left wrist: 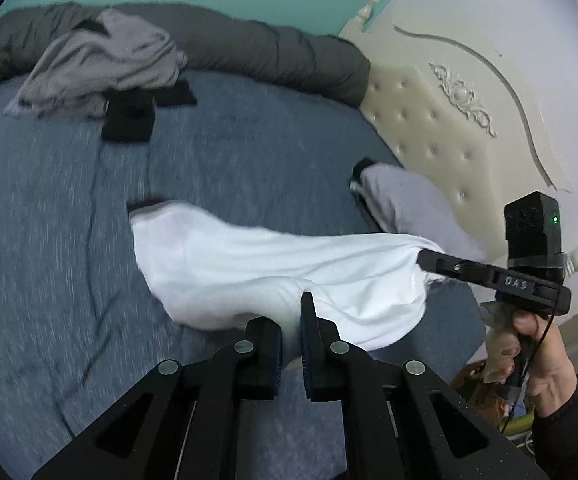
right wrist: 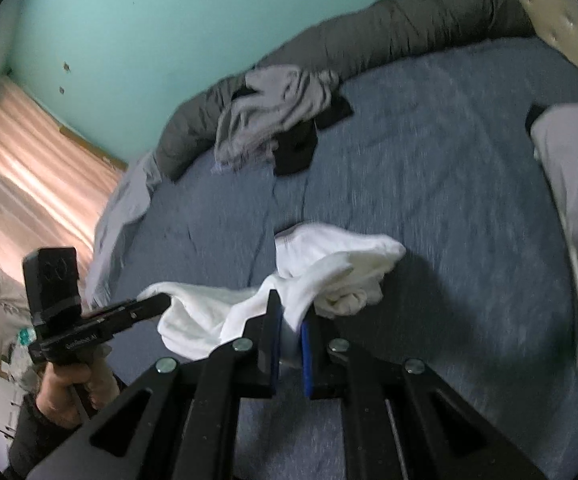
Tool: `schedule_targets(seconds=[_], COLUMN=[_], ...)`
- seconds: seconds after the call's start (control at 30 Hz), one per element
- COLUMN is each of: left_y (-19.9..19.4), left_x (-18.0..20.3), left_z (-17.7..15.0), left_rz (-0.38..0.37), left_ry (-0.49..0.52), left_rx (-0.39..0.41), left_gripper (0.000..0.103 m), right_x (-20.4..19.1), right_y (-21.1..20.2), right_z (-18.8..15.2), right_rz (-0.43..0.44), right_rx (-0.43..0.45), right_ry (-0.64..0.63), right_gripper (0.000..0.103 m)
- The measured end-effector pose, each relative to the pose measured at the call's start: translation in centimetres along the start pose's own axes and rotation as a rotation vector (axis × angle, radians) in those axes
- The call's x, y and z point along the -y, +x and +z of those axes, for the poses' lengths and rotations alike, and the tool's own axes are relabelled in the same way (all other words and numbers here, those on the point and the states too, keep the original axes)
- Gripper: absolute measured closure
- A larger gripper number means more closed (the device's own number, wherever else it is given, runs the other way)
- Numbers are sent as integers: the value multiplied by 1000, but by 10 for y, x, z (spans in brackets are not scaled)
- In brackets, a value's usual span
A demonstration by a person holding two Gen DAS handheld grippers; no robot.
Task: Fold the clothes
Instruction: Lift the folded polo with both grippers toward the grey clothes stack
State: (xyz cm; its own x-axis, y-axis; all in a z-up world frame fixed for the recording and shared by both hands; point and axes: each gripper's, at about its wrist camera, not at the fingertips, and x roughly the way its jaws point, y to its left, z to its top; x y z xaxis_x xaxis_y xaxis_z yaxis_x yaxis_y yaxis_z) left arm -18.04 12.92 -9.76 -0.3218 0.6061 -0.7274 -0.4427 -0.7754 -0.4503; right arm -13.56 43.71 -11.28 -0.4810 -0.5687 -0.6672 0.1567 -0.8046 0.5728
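White garment (left wrist: pixel 273 268) held above the blue bed (left wrist: pixel 49 208), stretched between both tools. Left gripper (left wrist: pixel 291 344): fingers clamped on one edge. Right gripper (right wrist: pixel 291 340): fingers clamped on the opposite edge. Grey clothes pile (left wrist: pixel 101 60) lies near the dark duvet (left wrist: pixel 273 48).

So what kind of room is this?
Most likely a bedroom: a bed with a blue sheet, a tufted cream headboard and a rolled grey duvet, with both grippers holding a white garment.

"DAS" on right gripper (left wrist: pixel 425 260)
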Motion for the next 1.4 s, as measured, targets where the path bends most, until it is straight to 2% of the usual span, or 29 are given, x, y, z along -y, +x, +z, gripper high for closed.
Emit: schedule_targets(seconds=[0.43, 0.83, 1.03, 1.3, 1.4], left_y=[15, 57, 85, 127, 142], left_x=[50, 131, 169, 230, 254], left_z=[124, 219, 262, 315, 330], left_rz=[-28, -67, -90, -97, -97], left_ry=[37, 128, 135, 171, 192], left_rx=[78, 113, 135, 152, 162], left_gripper=[96, 96, 96, 96, 96], right_x=[25, 71, 101, 147, 170], right_y=[-54, -127, -162, -192, -205], right_z=[117, 210, 255, 294, 299], right_rz=[1, -70, -106, -171, -196], right_rx=[104, 204, 271, 344, 376], right_ry=[-22, -68, -93, -100, -83], right_gripper=[96, 96, 96, 96, 96])
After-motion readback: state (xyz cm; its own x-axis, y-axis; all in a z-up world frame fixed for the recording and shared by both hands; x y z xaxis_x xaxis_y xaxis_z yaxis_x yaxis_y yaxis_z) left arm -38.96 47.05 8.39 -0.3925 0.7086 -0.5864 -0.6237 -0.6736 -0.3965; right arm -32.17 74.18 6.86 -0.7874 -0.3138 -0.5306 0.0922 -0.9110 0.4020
